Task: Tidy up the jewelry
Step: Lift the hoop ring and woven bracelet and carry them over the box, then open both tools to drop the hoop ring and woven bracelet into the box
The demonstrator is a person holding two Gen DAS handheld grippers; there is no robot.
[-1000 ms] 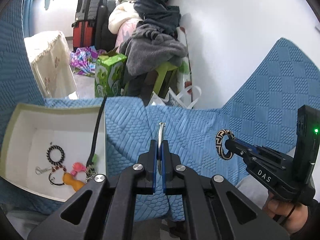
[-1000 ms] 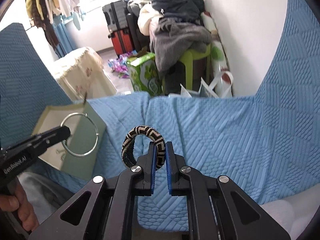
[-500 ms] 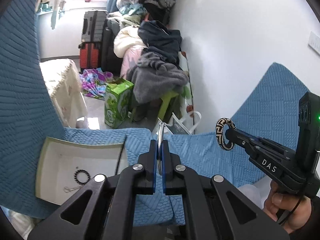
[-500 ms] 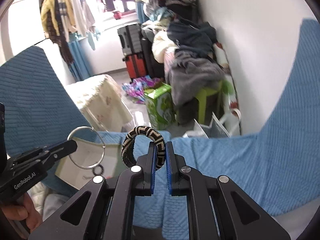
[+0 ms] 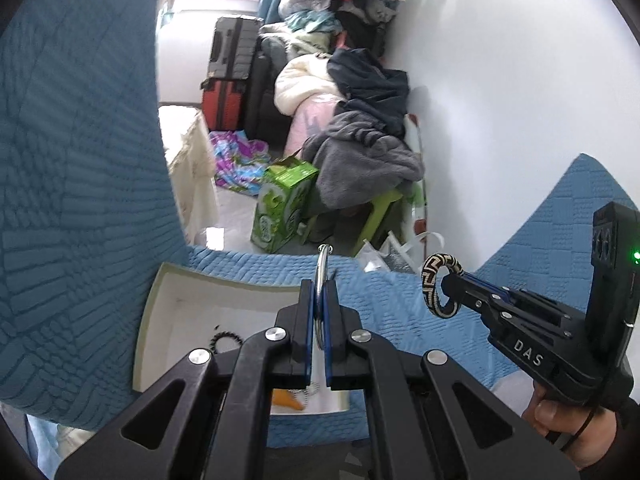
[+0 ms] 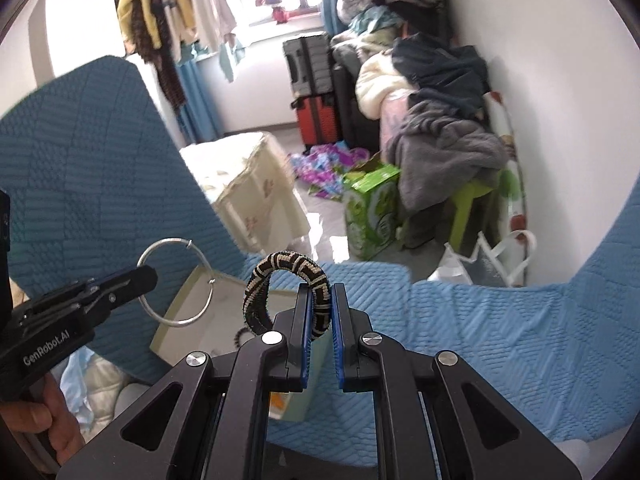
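Observation:
My left gripper (image 5: 319, 292) is shut on a thin silver hoop (image 5: 322, 264), seen edge-on here and as a full ring (image 6: 176, 282) in the right wrist view. My right gripper (image 6: 321, 296) is shut on a black-and-cream woven bangle (image 6: 280, 280), which also shows at the right (image 5: 440, 286) in the left wrist view. Both are held in the air above a blue quilted sofa cover (image 5: 380, 300). Below lies an open white box (image 5: 180, 320) holding a black beaded bracelet (image 5: 224, 338) and an orange piece (image 5: 286, 398).
The sofa's blue backrest (image 5: 72, 160) rises at the left and another blue cushion (image 6: 600, 280) at the right. Beyond the seat edge are a green carton (image 5: 284, 204), a pile of clothes (image 5: 360, 152), suitcases (image 5: 228, 76) and a white wall (image 5: 500, 80).
Both grippers rose and drew back from the sofa, still holding the hoop and the bangle. The box now looks smaller and lower, and more of the room shows.

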